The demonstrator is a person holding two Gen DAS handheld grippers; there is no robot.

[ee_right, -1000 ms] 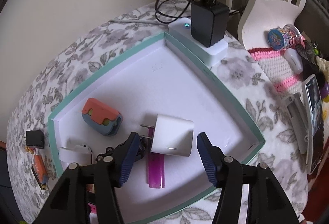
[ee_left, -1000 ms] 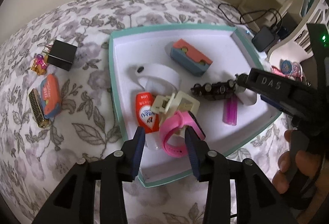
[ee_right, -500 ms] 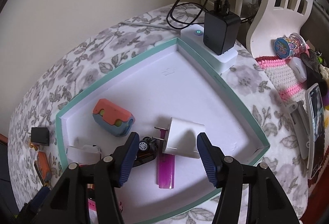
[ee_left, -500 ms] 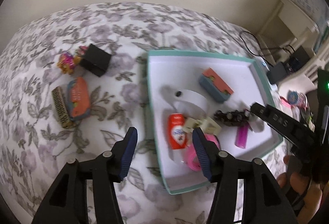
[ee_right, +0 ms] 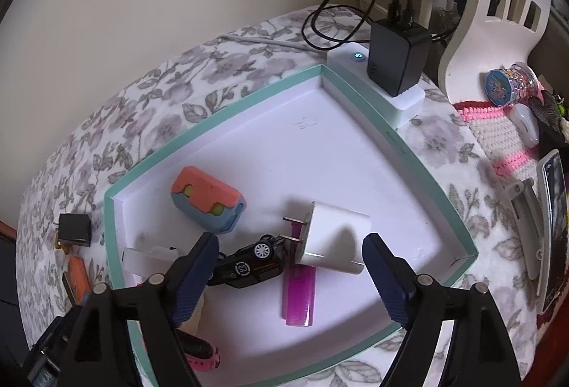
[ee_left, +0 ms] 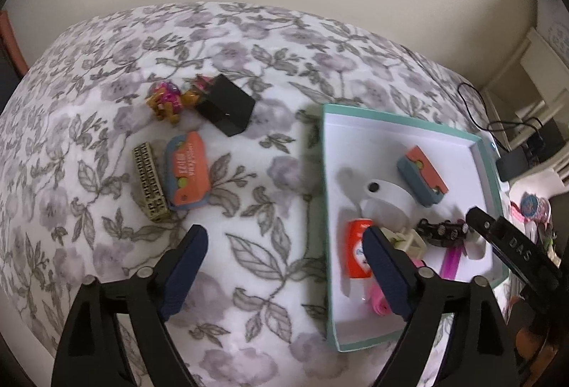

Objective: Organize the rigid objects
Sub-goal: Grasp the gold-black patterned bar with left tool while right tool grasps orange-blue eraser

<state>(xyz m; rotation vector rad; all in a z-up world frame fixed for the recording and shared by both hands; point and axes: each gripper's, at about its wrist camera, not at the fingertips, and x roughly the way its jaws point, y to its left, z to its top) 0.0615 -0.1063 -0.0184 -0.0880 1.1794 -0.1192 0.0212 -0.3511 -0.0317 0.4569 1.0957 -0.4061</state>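
the teal-rimmed white cardboard tray point(ee_right: 409, 145) on the floral-print bed cover point(ee_left: 270, 52) already holds a white plug charger point(ee_right: 334, 244), a black toy car point(ee_right: 249, 262), a purple lighter point(ee_right: 298, 294), an orange and blue case point(ee_right: 206, 202), an orange tube point(ee_left: 357, 253) and a pink strap point(ee_left: 378, 301). the right tongs point(ee_right: 290, 275) have just been opening and stand spread over the charger, pinching nothing. the left tongs point(ee_left: 281, 269) have likewise just opened, empty, above bare cover. left to gather, at ten to eleven o'clock of them: an orange flat tin point(ee_left: 188, 171), a brass harmonica point(ee_left: 149, 182), a black cube adapter point(ee_left: 225, 109) and gold-pink toy figures point(ee_left: 167, 100). roughly half looks done.
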